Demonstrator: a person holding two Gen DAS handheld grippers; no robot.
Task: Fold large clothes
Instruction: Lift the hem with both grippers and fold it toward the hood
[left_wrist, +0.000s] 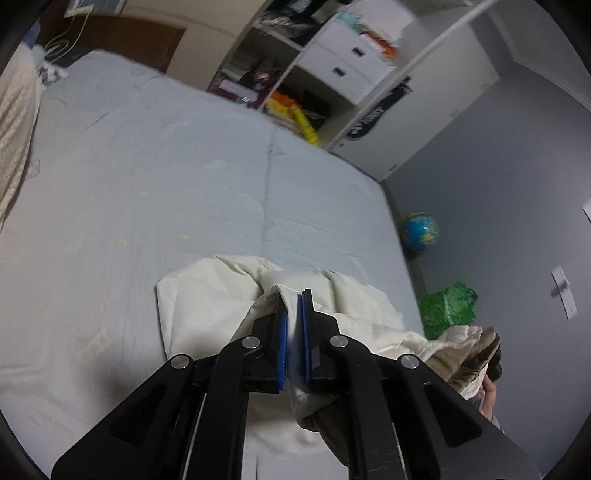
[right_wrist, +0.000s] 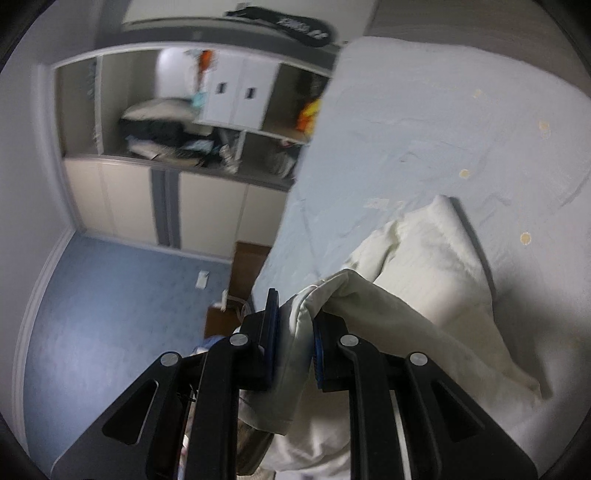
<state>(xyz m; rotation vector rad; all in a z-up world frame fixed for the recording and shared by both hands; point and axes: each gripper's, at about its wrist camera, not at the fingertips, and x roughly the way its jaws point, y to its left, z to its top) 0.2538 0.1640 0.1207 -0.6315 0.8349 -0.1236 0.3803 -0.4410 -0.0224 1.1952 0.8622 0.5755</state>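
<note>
Left wrist view: cream garment half on the bed, pinched by both grippers.
Left gripper and right gripper jaws clenched on bunched edges; cloth looks soft, light, floppy — hold at corners, not folds.

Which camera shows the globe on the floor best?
The left wrist view: the globe sits in plain sight on the floor beside the bed. The right wrist view shows nothing of it, only the cream garment, bed and shelving.
</note>
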